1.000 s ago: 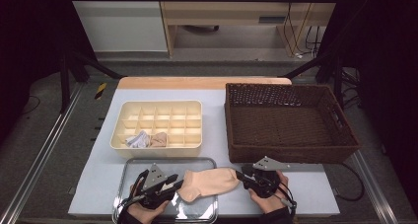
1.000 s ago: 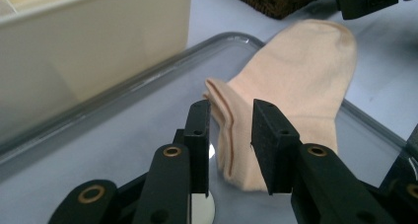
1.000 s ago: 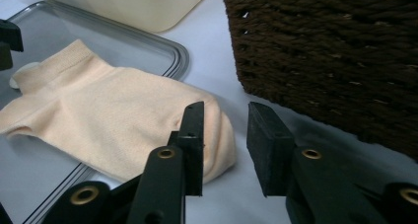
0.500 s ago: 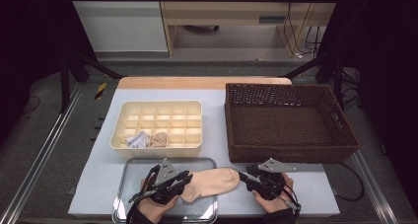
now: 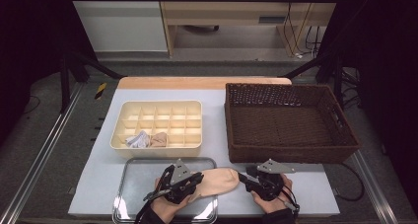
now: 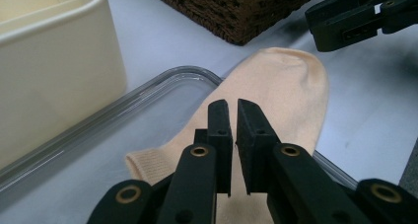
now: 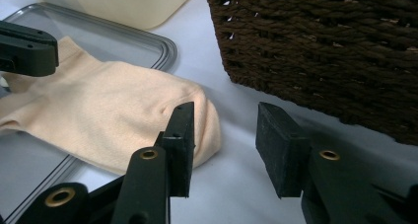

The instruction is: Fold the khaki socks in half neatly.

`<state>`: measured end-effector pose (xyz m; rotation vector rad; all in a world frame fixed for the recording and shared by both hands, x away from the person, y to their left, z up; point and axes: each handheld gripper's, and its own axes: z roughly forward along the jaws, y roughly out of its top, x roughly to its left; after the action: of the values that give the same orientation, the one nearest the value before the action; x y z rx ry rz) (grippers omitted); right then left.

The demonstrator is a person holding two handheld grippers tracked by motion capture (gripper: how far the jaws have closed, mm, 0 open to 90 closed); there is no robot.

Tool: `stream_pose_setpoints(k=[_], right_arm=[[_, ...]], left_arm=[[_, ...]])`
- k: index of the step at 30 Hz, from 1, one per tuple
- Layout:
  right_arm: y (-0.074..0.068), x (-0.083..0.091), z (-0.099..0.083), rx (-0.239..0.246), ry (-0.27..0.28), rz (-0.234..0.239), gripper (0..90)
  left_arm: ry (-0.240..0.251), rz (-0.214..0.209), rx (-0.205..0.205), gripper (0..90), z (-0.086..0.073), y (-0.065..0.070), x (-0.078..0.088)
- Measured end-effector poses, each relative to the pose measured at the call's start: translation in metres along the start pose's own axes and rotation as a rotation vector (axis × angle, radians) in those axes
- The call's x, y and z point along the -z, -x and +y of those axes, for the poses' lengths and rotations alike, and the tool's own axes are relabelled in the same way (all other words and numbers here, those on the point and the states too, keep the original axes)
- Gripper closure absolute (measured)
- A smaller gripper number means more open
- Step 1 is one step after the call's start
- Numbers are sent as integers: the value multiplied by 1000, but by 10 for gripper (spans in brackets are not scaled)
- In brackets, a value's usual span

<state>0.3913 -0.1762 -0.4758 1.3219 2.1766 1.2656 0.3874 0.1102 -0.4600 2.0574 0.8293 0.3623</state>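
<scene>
Peach sock (image 5: 217, 180) flat on the bench, cuff end over the metal tray (image 5: 133, 177), toe end out on the white cover (image 5: 217, 135). Left claw (image 6: 229, 108) over the sock's middle, jaws just closing and now nearly together; a pinch of cloth can't be made out. Right claw (image 7: 224, 118) spread at the toe, gripping nothing. Wicker basket (image 5: 291, 120) just behind; cream divided box (image 5: 157, 123) beyond the tray.

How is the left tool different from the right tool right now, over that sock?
The left tool has its jaws nearly together, just closed in above the peach sock; the right tool has its jaws wide apart. The left tool sits over the sock's middle, above the metal tray; the right tool sits at the toe end, off the tray. Both are black and hand-held.
</scene>
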Motion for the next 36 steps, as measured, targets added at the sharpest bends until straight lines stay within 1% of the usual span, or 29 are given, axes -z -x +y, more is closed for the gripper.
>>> stream_pose_setpoints(k=[2, 5, 7, 12, 13, 17, 21, 22, 24, 26, 28, 29, 30, 31, 33, 36], right_arm=[[0, -1, -1, -4, -2, 4, 601], [2, -4, -3, -25, -4, 13, 606], [2, -6, -3, -44, -4, 26, 608], [1, -11, -3, -50, -9, 38, 612], [0, -12, -3, -50, -12, 40, 614], [-3, -15, -4, -53, -38, 42, 633], [-4, -18, -6, -55, -62, 45, 665], [-4, -19, -7, -40, -53, 46, 671], [-5, -20, -7, -32, -54, 43, 696], [-6, -20, -6, -33, -56, 36, 732], [-7, -21, -6, -39, -62, 34, 788], [-8, -21, -6, -41, -69, 41, 825], [-9, -21, -6, -46, -74, 44, 838], [-9, -21, -5, -34, -73, 43, 846], [-10, -20, -3, -34, -89, 43, 853], [-10, -16, 0, -38, -76, 54, 855]], left_arm=[[-6, -8, -5, 841, -1, 2, -2], [-17, -22, -16, 844, -2, 5, -6], [-36, -38, -17, 841, -3, 6, -9], [-57, -48, -15, 838, -7, 7, -15], [-68, -48, -19, 838, -8, 8, -17], [-74, -52, -20, 832, -10, 9, -20], [-74, -54, -16, 831, -11, 8, -20], [-74, -54, -18, 831, -11, 9, -20], [-75, -54, -17, 830, -11, 9, -20], [-76, -54, -15, 829, -11, 9, -20], [-76, -52, -15, 829, -11, 9, -20], [-76, -52, -14, 829, -11, 9, -20], [-77, -53, -14, 829, -11, 9, -20], [-77, -53, -13, 829, -11, 9, -20], [-77, -53, -13, 829, -11, 9, -20], [-78, -53, -12, 828, -11, 9, -20]])
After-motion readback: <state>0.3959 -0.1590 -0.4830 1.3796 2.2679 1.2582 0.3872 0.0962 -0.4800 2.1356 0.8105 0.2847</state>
